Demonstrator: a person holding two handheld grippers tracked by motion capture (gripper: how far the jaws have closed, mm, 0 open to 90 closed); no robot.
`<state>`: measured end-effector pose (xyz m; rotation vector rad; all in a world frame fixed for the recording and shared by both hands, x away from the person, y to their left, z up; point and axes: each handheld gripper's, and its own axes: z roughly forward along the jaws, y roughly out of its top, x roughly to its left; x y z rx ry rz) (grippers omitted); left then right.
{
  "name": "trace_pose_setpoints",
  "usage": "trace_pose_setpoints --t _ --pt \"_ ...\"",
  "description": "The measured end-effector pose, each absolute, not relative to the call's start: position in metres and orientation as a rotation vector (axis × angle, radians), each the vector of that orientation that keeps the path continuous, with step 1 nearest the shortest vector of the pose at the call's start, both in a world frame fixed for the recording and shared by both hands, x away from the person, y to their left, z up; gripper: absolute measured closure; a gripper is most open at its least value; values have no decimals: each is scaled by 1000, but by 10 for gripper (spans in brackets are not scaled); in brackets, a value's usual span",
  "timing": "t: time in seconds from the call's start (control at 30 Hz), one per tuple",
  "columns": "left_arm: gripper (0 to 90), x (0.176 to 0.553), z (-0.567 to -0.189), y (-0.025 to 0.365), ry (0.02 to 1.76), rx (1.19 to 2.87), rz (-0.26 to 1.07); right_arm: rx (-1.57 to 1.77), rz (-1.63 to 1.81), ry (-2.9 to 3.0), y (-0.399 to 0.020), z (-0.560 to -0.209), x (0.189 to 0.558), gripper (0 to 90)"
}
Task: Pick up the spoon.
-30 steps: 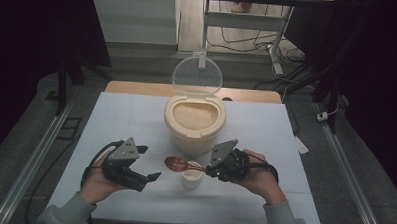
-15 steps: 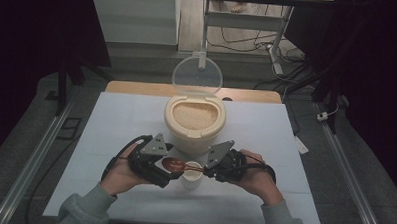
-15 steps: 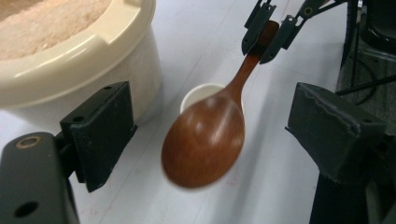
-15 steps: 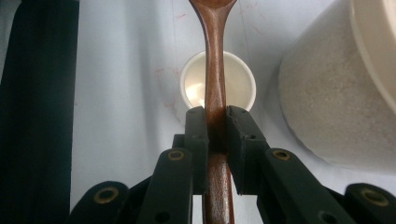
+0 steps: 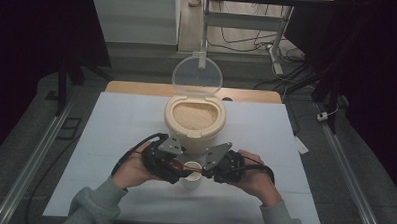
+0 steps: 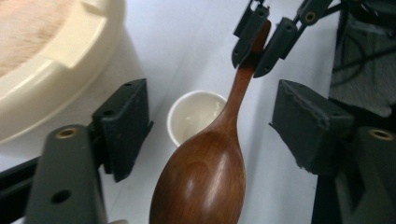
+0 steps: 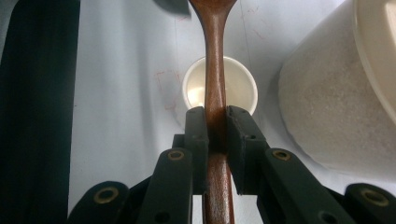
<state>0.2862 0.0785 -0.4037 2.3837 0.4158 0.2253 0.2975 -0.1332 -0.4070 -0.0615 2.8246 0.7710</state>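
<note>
Evidently a handover: the right claw is clamped on the spoon handle above the cup on the bench, while the left claw stands wide open around the bowl end. Next, probably, it must close squarely before the right lets go.

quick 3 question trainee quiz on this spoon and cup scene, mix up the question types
1. True or false: the right gripper is shut on the wooden spoon handle.
2. Multiple choice: the left gripper jaws are A) clamped on the spoon bowl, B) open either side of the spoon bowl, C) inside the small white cup.
3. Fill in: the lid of the rice container stands ____.

Key: 1 true; 2 B; 3 open
</note>
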Motion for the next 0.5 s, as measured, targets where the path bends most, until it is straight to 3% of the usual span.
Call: trace_pose_setpoints --t 0.3,0.33,0.43,0.47,0.5 --pt "462 298 -415 66 381 2472 102 -125 752 2786 -130 -405 292 786" --pt "534 299 -415 65 371 2481 97 -138 751 2765 -130 -405 289 786" --pt "594 299 -417 63 335 2503 79 -170 723 2759 -128 -403 288 786" --pt "682 299 -419 61 301 2514 67 -174 704 2749 -128 -403 286 786" --pt "707 299 -419 61 301 2514 67 -186 695 2747 -127 -403 285 786"
